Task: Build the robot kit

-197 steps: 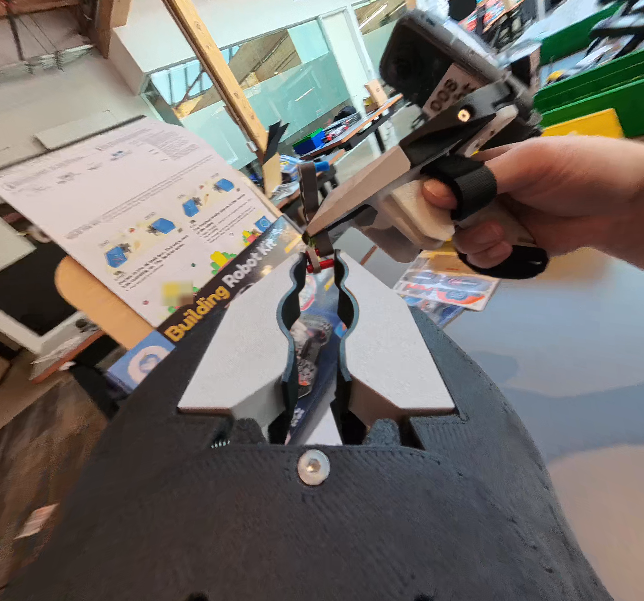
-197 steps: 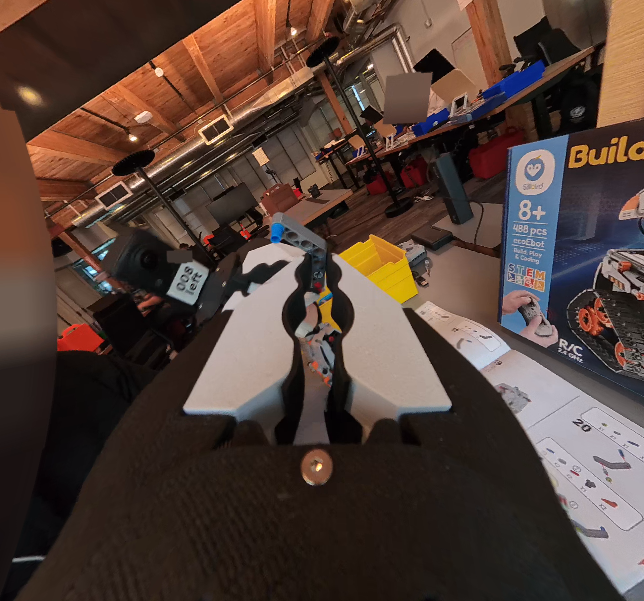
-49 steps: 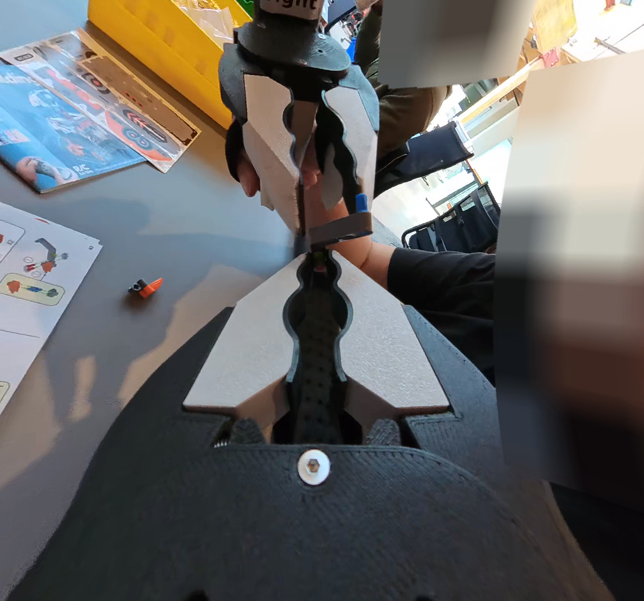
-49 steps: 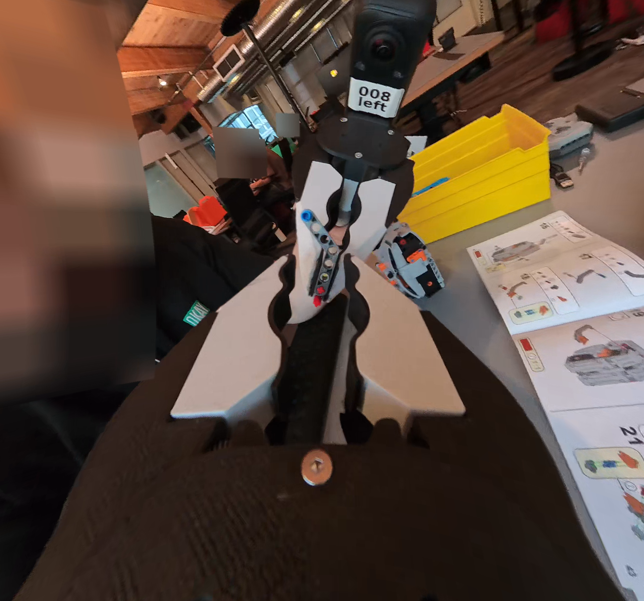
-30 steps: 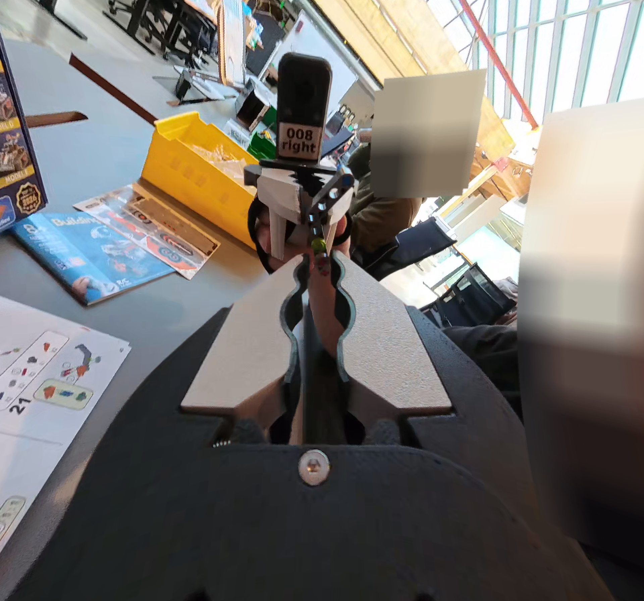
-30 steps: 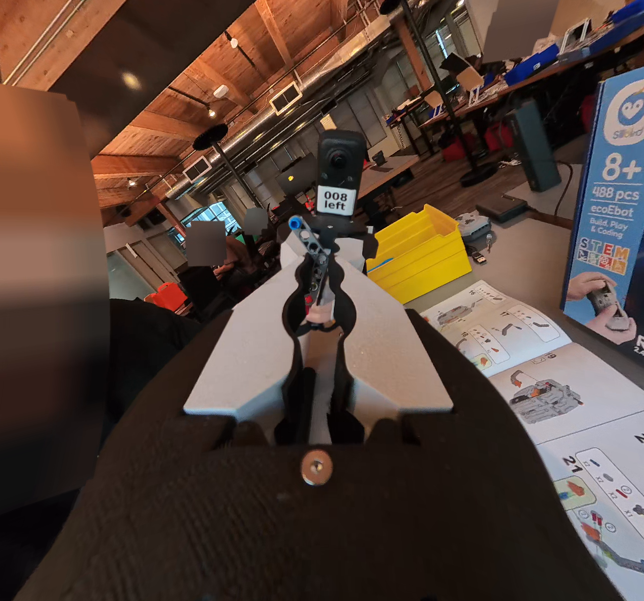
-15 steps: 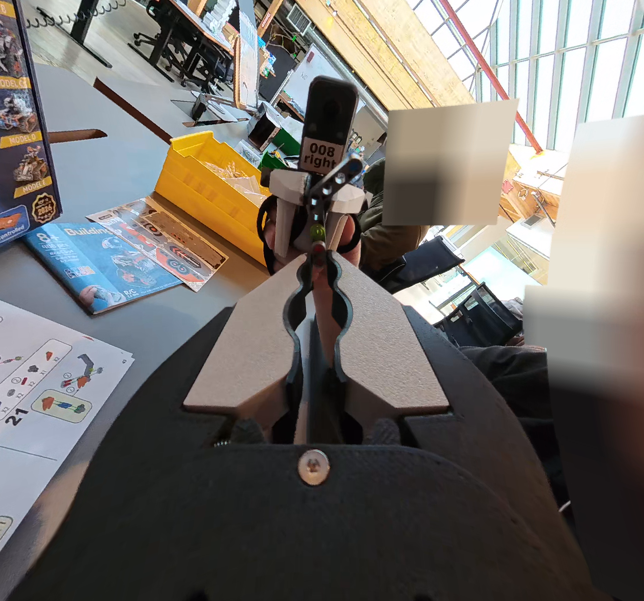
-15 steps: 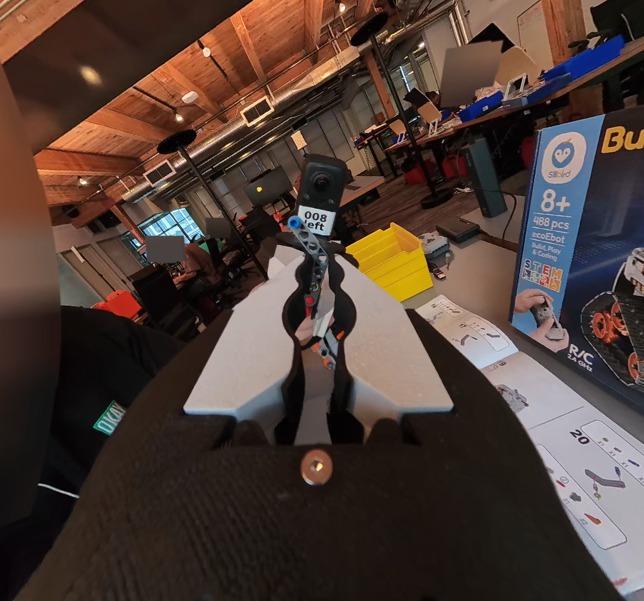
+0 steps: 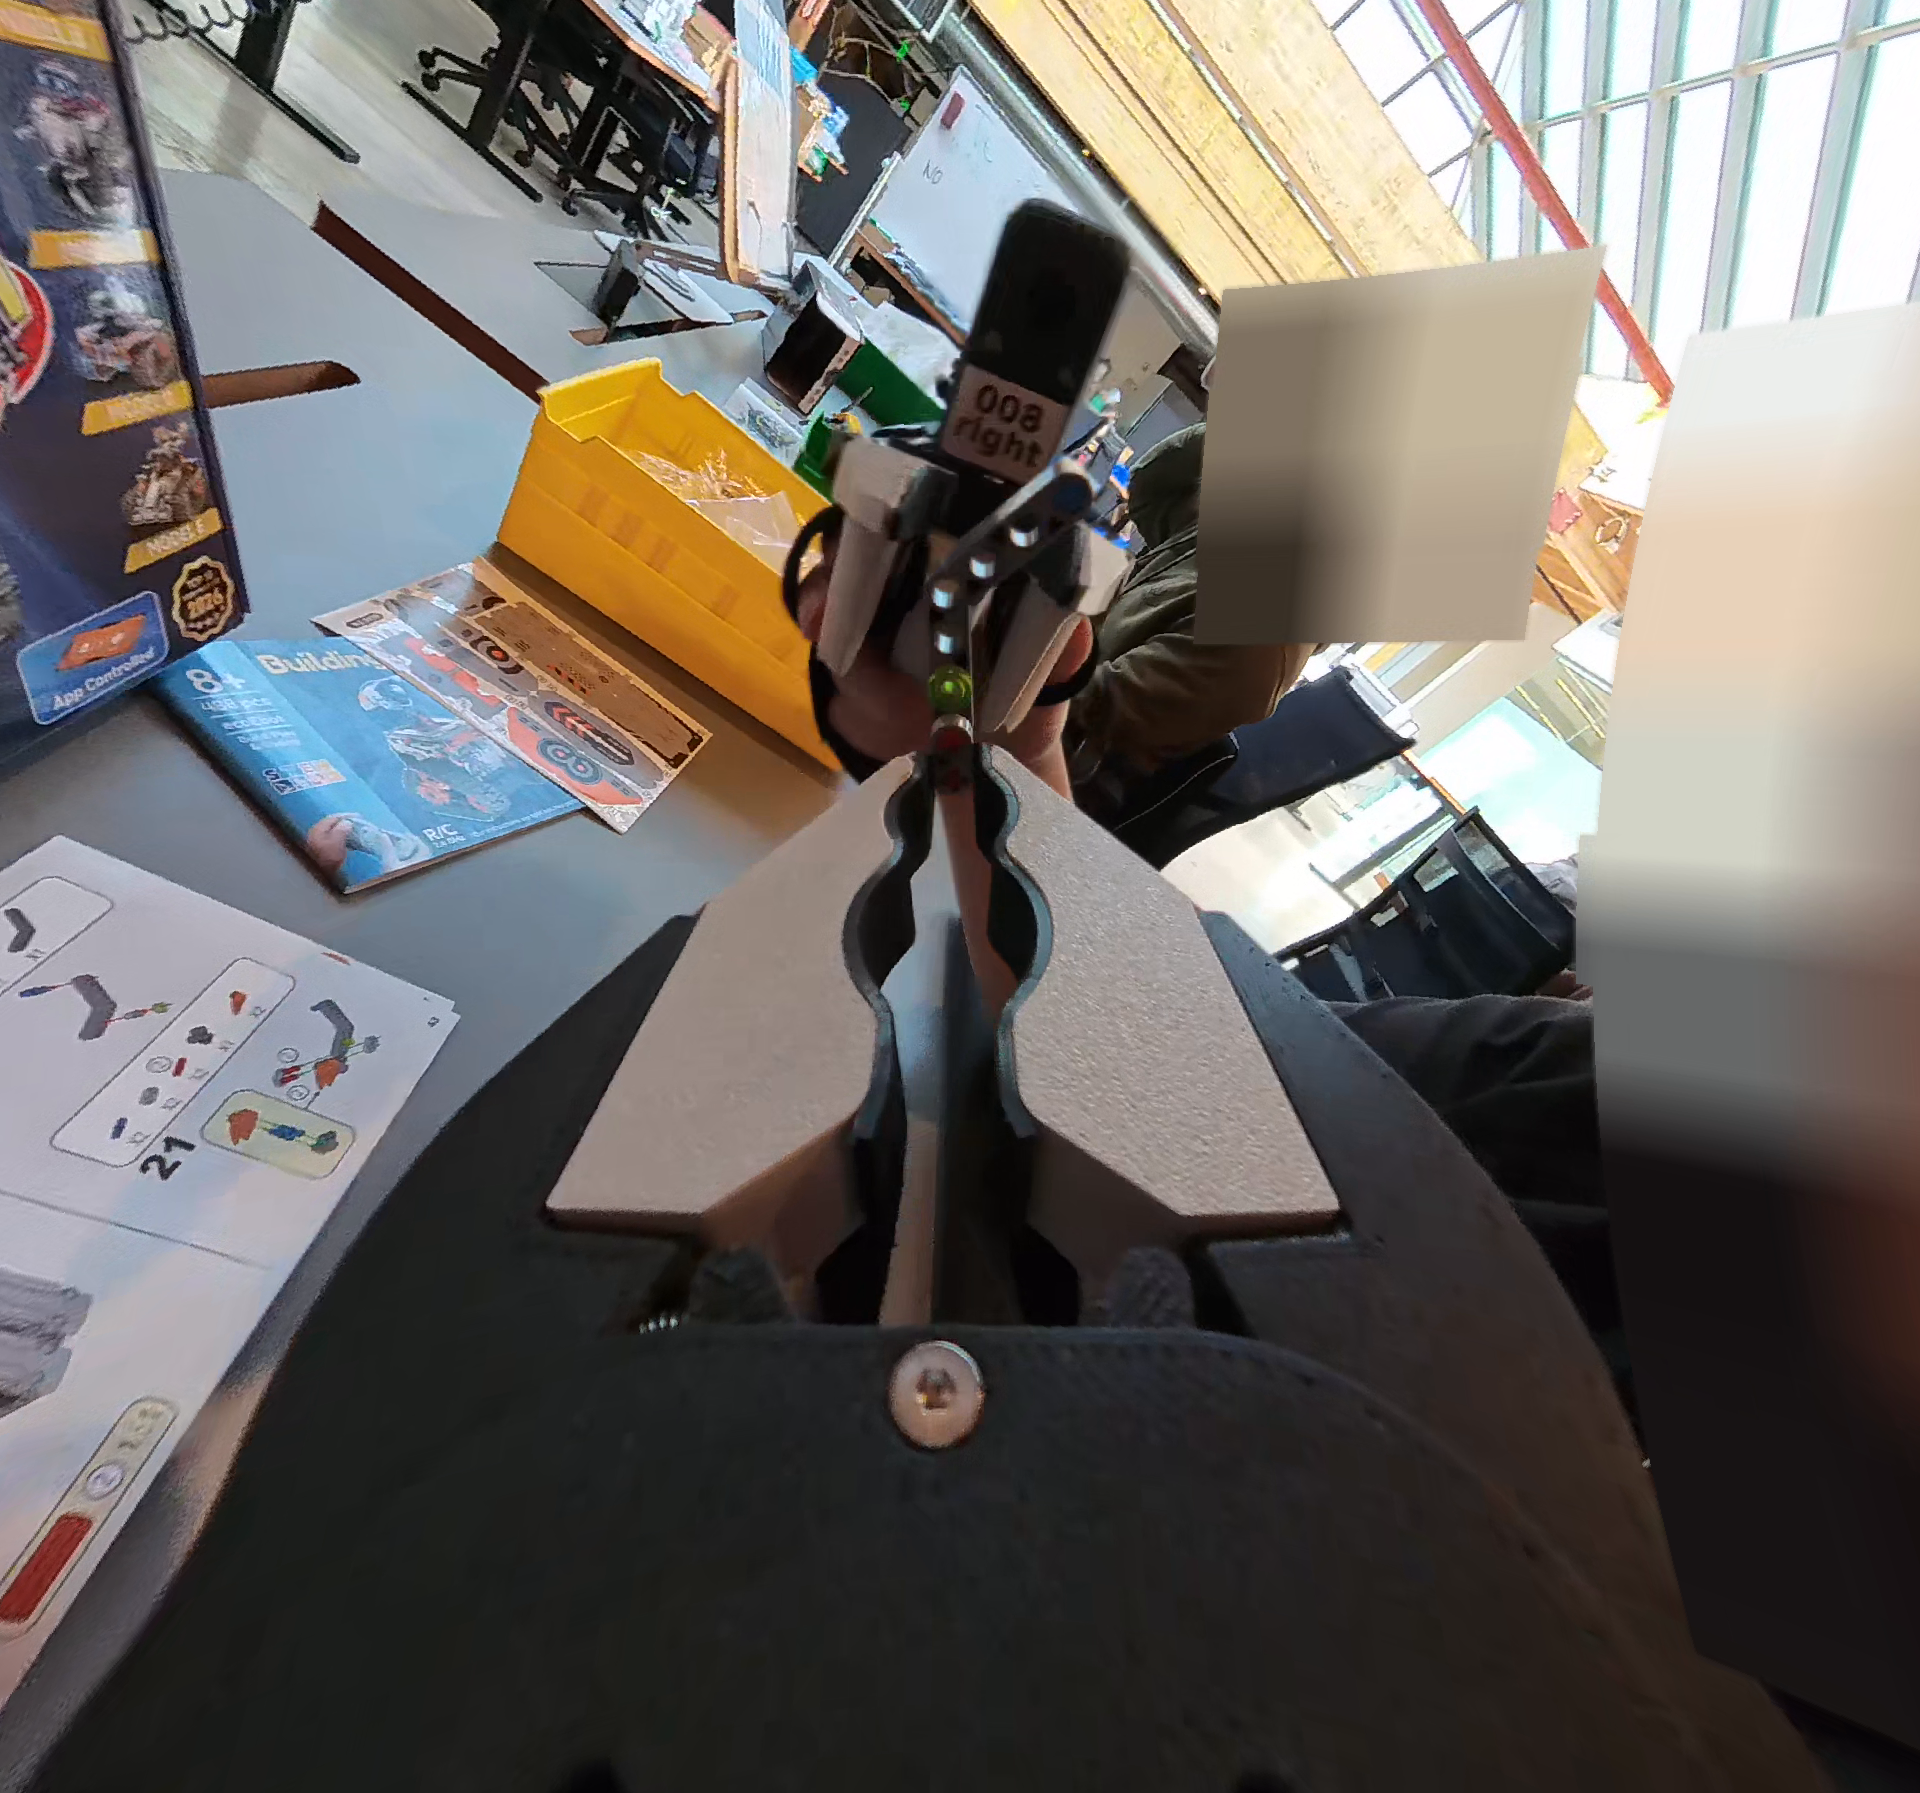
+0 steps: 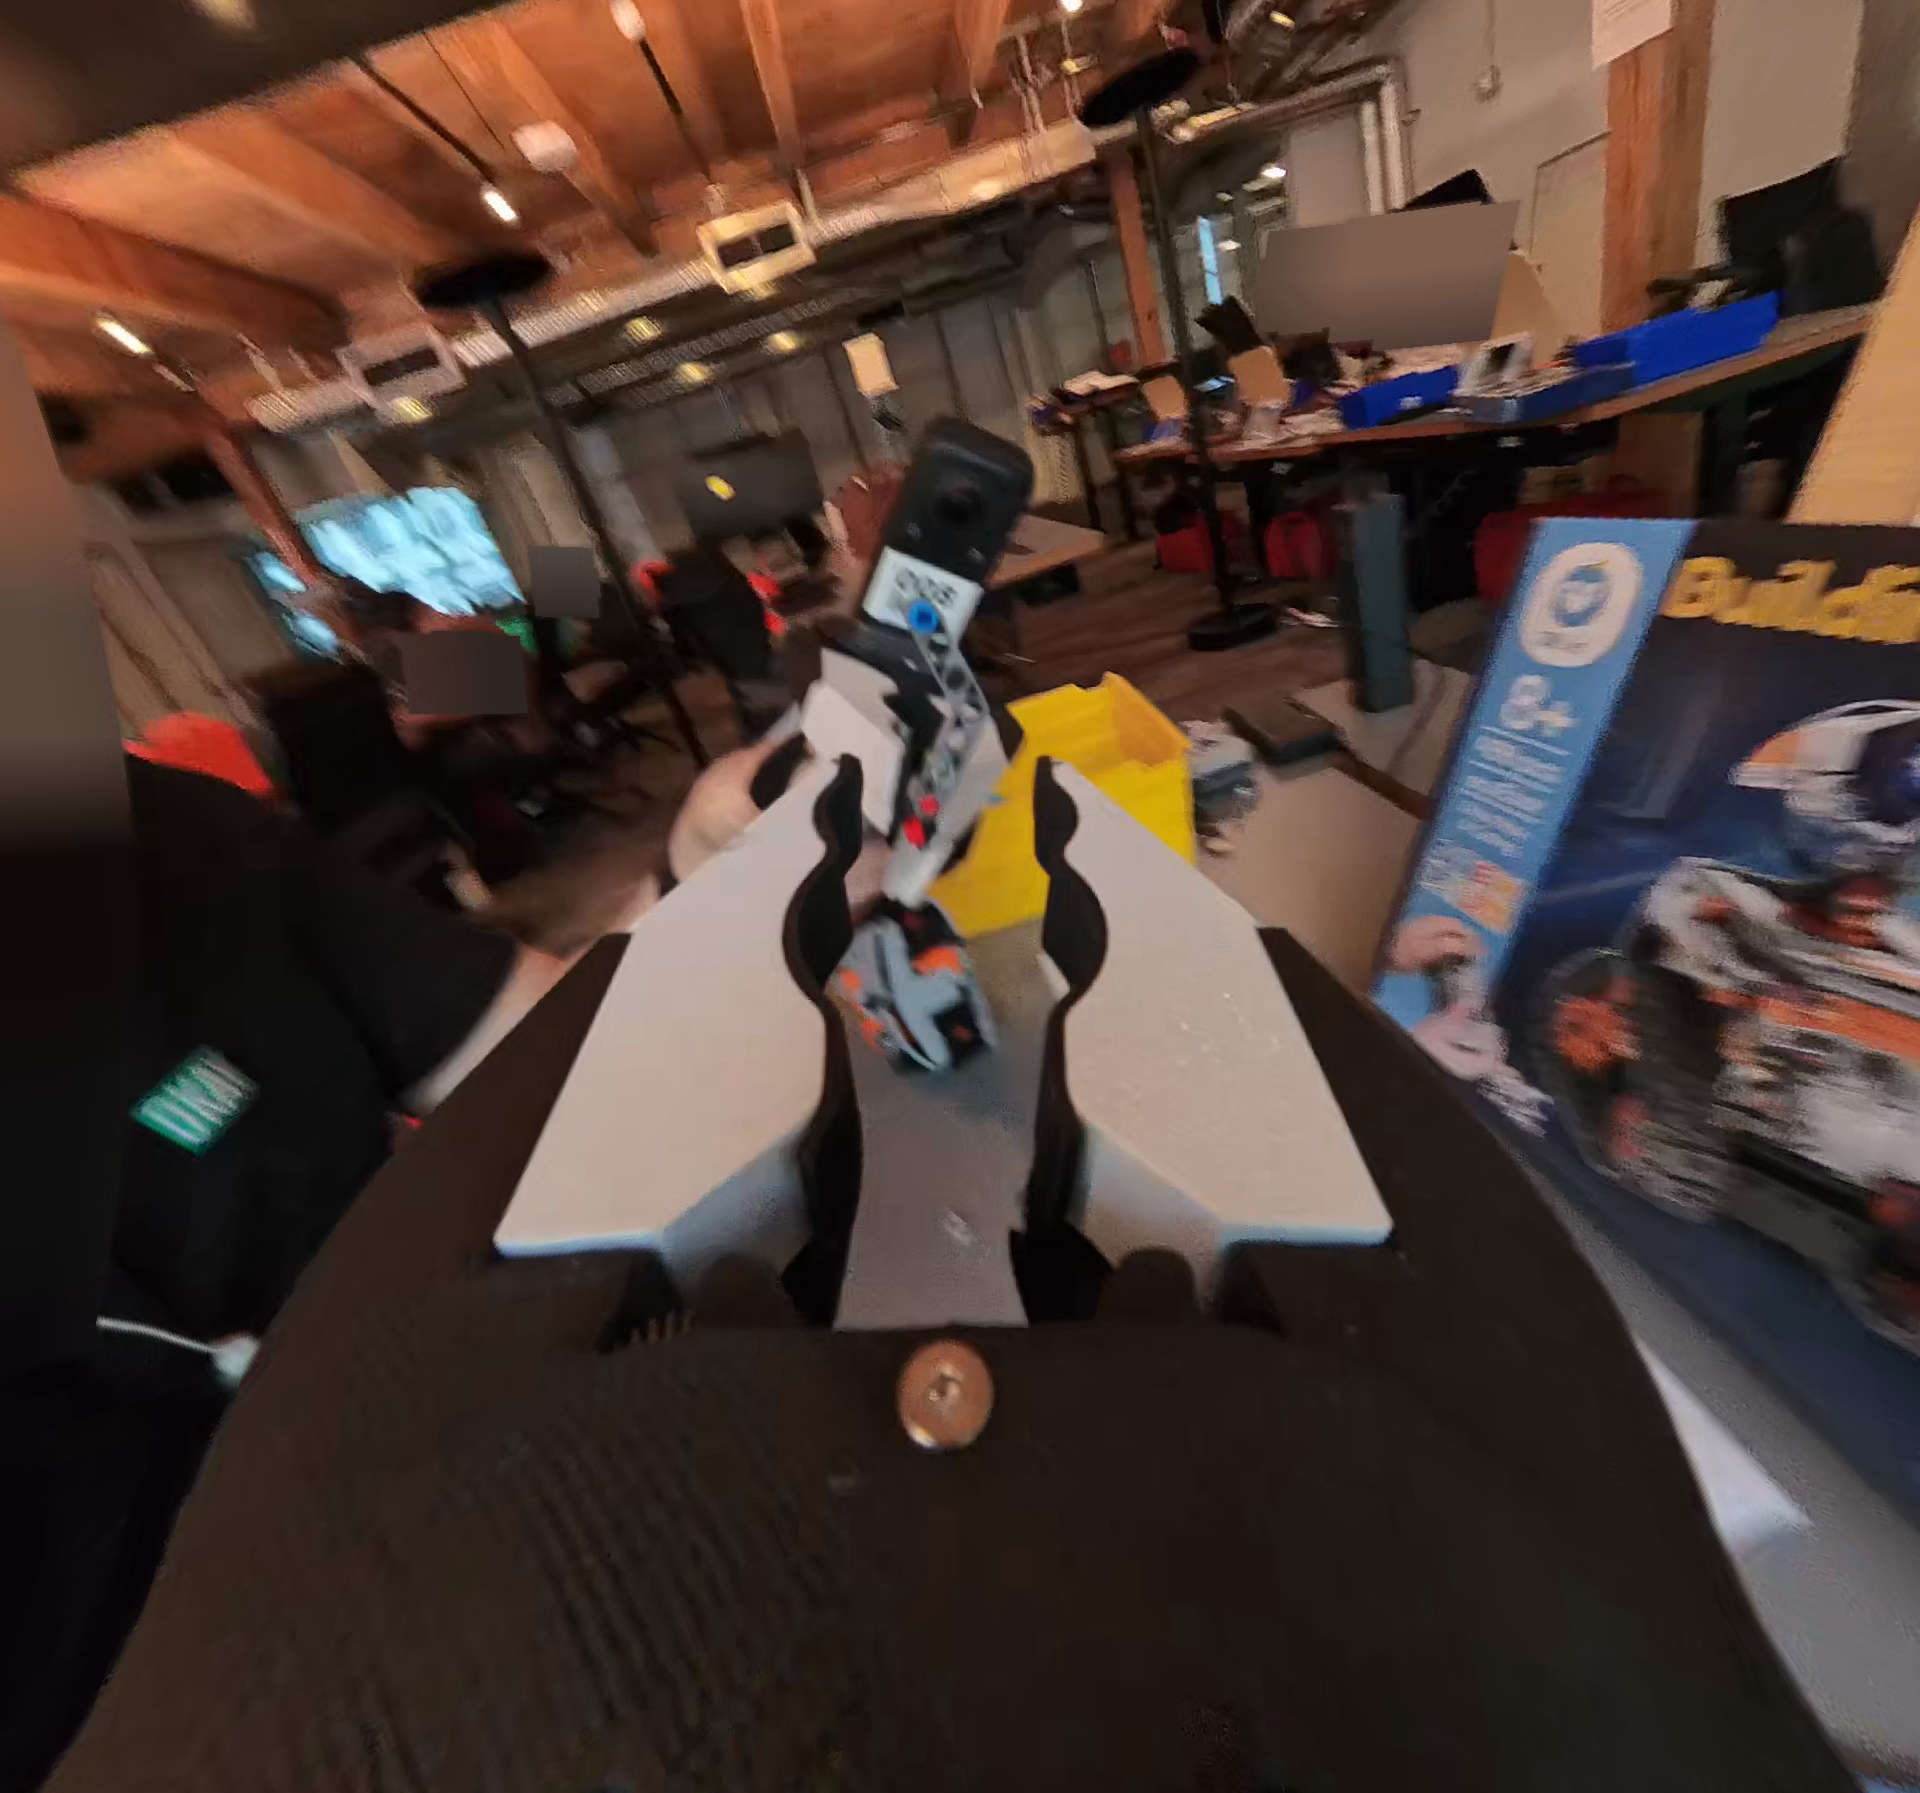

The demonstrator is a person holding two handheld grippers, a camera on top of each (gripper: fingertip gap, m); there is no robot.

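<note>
A grey holed beam with a blue pin at its top, a green piece and a red pin at its lower end stands in the air between the two grippers. My left gripper is shut on the beam's red-pin end. In the right wrist view the beam sticks up from the left gripper. My right gripper is open, its jaws well apart, and the beam sits beyond its tips without touching them. In the left wrist view the right gripper faces me just behind the beam.
A yellow bin stands on the grey table. A kit box, a blue booklet, a sticker sheet and an open instruction sheet lie around. A small grey-and-orange model sits on the table. Both grippers' tips are close together, under 4 cm apart.
My right gripper has opened and let go of the beam and drawn back a little. My left gripper stays shut on the beam's red end. The right view is blurred by motion.
</note>
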